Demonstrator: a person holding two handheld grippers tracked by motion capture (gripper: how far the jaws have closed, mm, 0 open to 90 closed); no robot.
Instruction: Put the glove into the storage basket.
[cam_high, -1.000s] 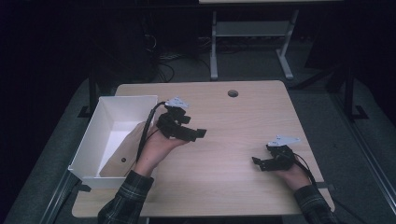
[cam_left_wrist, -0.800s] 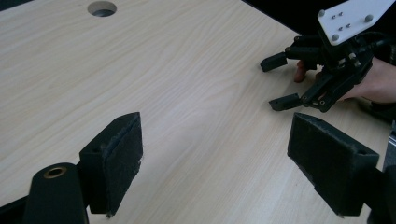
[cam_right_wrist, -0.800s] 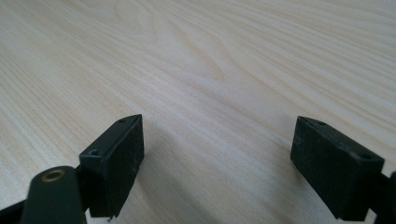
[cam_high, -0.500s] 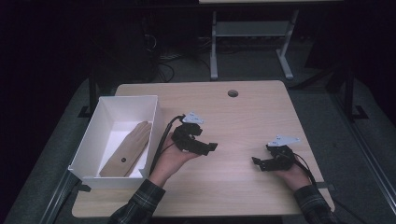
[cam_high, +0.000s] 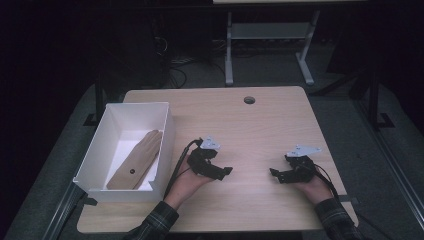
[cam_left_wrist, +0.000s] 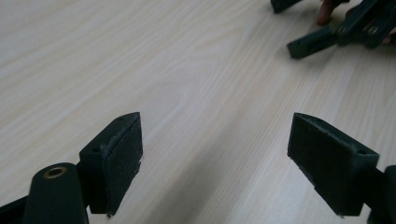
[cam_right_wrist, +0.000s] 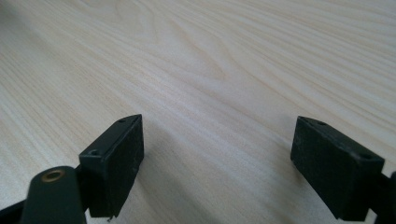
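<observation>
Now: both grippers empty, wooden piece in white bin

Both grippers rest low over the bare worktop (cam_high: 260, 130), near edge side. Left gripper (cam_high: 220, 171) sits just right of the white bin (cam_high: 167, 130), jaws wide apart, nothing between them; the left gripper view shows only wood grain between its two black pads (cam_left_wrist: 122, 154). Right gripper (cam_high: 278, 174) is near the right edge, well apart from the left one, jaws also spread and empty; its own view shows plain worktop (cam_right_wrist: 210, 70) between the pads. The two grippers point toward each other, and the right one's jaw tips show at the far right corner of the left gripper view. Left hand (cam_high: 186, 181) and right hand (cam_high: 312, 187) come in from the near edge, plaid sleeves (cam_high: 155, 222) at the wrists.

Flat tan wooden piece (cam_high: 137, 160) with a small dark hole lies inside the bin on its floor, long axis running near-left to far-right, well apart from both grippers. Round cable hole (cam_high: 249, 100) at the worktop's far side.
</observation>
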